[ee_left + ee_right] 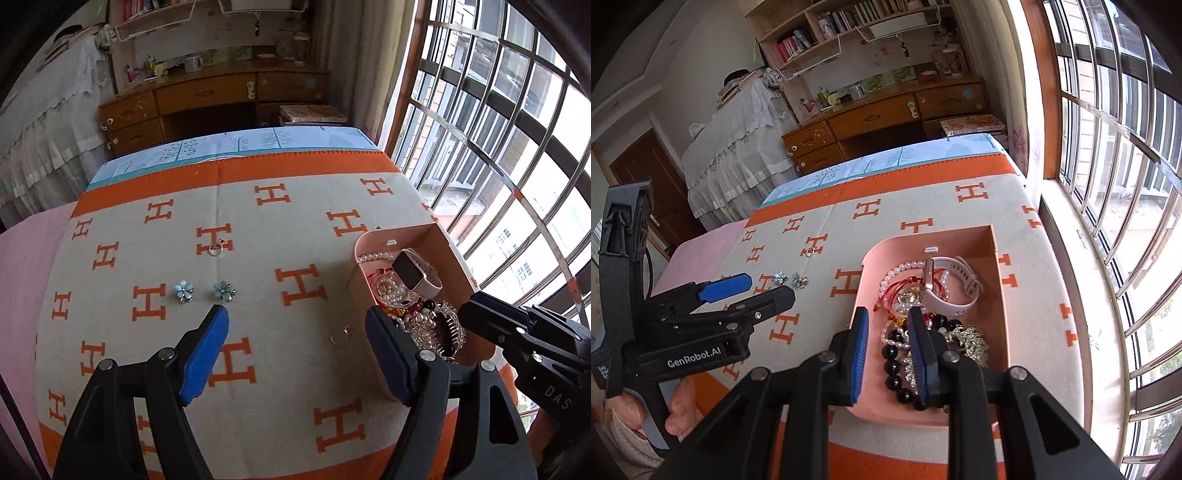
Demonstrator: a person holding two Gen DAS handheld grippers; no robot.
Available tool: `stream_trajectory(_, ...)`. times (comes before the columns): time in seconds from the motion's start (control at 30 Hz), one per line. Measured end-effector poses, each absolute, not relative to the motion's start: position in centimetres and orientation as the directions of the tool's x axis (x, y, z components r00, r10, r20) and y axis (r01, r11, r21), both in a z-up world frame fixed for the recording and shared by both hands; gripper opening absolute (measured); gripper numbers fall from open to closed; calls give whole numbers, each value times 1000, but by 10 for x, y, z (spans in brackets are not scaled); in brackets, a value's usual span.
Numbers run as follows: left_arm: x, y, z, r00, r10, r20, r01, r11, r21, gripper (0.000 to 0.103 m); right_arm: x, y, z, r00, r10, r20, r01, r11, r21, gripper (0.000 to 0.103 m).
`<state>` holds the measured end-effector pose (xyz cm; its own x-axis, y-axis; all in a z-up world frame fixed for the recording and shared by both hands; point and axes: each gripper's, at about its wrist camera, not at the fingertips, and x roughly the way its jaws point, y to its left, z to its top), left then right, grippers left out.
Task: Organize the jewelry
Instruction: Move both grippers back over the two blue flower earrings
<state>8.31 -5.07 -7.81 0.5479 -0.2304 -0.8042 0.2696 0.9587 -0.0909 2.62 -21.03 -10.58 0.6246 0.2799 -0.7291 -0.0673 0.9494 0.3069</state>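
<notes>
A pink tray (991,236) sits on the blanket and holds a pink watch (955,291), pearl and black bead bracelets (897,365) and a tangle of gold jewelry; it also shows in the left wrist view (360,284). Two blue flower earrings (205,290) lie side by side on the blanket, a ring (216,249) farther back, another ring (340,336) beside the tray. My left gripper (297,314) is open and empty above the blanket, just short of the earrings. My right gripper (886,314) is open over the tray's near end, empty.
A beige blanket (258,229) with orange H marks covers the surface. A barred window (1108,184) runs along the right. A wooden desk (207,96) with shelves stands behind. A pink cloth (22,266) lies at the left.
</notes>
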Motion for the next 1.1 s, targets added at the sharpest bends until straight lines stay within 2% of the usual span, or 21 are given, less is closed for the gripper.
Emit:
stream_trajectory(0.1, 80, -38, -73, 563, -233, -793, 250, 963, -105, 78, 27, -200, -101, 622, 286, -729, -90, 951, 297, 22)
stream_trajectory(0.87, 80, 42, -55, 649, -186, -738, 130, 983, -132, 79, 51, -118, -80, 604, 343, -719, -240, 939, 246, 22)
stream_trajectory(0.97, 83, 51, -58, 647, -175, -742, 119, 985, -129, 84, 57, -111, -82, 597, 346, -724, -248, 938, 243, 22)
stream_trajectory(1.0, 85, 54, -60, 647, -170, -743, 115, 985, -126, 86, 60, -109, -82, 595, 346, -725, -249, 937, 243, 23)
stream_trajectory(1.1, 88, 59, -64, 644, -162, -748, 115, 987, -115, 88, 66, -105, -85, 592, 350, -726, -247, 936, 250, 35)
